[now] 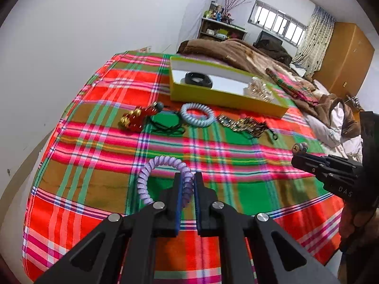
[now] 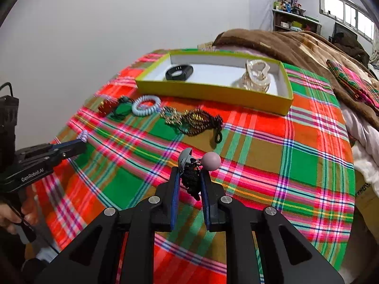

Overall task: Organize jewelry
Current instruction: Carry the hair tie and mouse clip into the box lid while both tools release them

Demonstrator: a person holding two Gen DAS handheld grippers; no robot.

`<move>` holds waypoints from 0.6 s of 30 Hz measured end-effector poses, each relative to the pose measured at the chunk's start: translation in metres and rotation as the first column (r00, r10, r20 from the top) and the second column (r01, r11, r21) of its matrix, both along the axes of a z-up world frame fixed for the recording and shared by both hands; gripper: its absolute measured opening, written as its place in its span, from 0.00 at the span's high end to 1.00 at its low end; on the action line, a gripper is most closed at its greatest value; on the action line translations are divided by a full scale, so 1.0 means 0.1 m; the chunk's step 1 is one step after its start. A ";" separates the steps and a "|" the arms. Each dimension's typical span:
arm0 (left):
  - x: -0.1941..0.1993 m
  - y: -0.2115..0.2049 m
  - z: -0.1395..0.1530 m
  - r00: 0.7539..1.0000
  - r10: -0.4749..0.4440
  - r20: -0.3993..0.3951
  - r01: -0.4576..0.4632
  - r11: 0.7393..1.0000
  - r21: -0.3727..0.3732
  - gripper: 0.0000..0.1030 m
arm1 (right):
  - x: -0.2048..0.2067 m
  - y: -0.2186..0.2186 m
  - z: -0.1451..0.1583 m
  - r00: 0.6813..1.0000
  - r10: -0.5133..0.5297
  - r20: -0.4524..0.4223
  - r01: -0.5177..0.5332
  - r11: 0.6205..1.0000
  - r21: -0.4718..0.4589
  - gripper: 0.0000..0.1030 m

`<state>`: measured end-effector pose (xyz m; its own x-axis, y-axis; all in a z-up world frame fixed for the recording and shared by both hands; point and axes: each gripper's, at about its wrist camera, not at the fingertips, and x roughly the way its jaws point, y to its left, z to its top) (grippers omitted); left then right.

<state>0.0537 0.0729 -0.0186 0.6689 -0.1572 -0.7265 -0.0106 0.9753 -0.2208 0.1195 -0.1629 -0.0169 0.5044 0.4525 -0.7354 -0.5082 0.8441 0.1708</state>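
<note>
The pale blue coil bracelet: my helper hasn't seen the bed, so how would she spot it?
Find the yellow-green cardboard box on the plaid cloth. In the row of jewelry before it lies the pale blue coil bracelet, between a green cord and gold-black beads; it is the only spiral ring there.

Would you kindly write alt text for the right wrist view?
The right tongs grip a black cord hair tie with grey and pink beads above a plaid cloth. Beyond lie a pale blue spiral bracelet, beaded chains and a yellow-green box.

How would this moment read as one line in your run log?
left gripper: shut on purple coil | right gripper: shut on bead tie | box: not reached
</note>
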 end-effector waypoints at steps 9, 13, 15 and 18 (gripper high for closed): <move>-0.01 -0.14 0.28 0.997 -0.036 0.066 0.038 0.999 -0.031 0.91 | -0.10 -0.12 0.23 0.999 -0.029 0.035 0.028 0.998 0.054 0.83; 0.04 -0.23 0.39 0.994 -0.061 0.090 0.065 0.997 -0.038 0.91 | -0.08 -0.16 0.31 0.998 -0.040 0.044 0.037 0.997 0.061 0.83; 0.07 -0.28 0.45 0.992 -0.074 0.104 0.078 0.996 -0.033 0.91 | -0.07 -0.17 0.35 0.998 -0.043 0.051 0.040 0.997 0.061 0.83; 0.14 -0.31 0.51 0.989 -0.089 0.118 0.094 0.995 -0.037 0.91 | -0.02 -0.19 0.39 0.997 -0.044 0.057 0.040 0.997 0.064 0.83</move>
<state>0.0681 0.0418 0.0328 0.7296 -0.2508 -0.6363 0.1067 0.9607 -0.2563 0.1172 -0.1815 0.0220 0.5651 0.4743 -0.6750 -0.4830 0.8535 0.1954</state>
